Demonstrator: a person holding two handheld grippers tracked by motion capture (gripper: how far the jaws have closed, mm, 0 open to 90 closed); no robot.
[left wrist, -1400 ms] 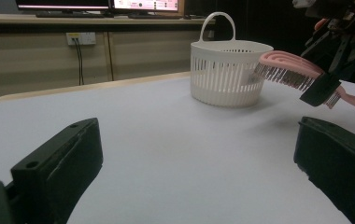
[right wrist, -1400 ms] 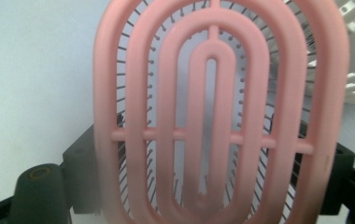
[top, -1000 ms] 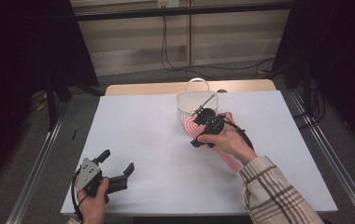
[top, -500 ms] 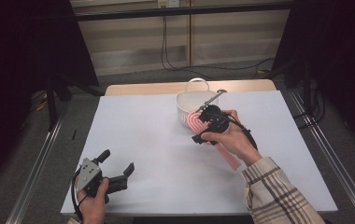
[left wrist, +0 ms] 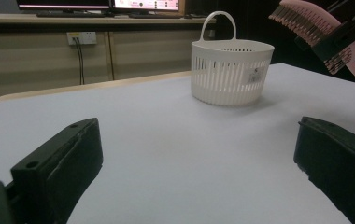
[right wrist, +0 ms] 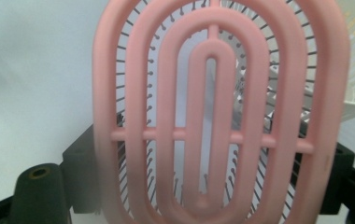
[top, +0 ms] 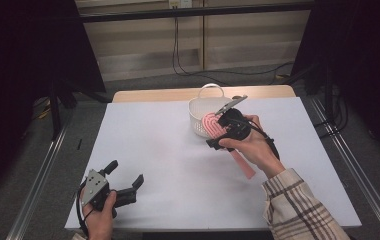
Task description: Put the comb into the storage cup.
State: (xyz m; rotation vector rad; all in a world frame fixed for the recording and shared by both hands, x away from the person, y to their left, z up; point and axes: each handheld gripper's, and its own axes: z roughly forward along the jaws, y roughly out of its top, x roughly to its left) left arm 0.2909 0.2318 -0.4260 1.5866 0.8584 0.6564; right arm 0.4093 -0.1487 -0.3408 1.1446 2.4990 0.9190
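1 white slotted basket (top: 204,119) with a hoop handle stands toward the far side of the table (top: 168,165); through its slats in the left gripper view nothing can be made out inside. The right gripper (top: 217,134) is clamped on the head of a pink vented hairbrush (top: 239,159), held above the table just beside the basket's near rim, its handle slanting back toward the person. The left gripper (top: 126,182) rests at the table's near left corner, well apart, jaws spread wide with nothing between them.
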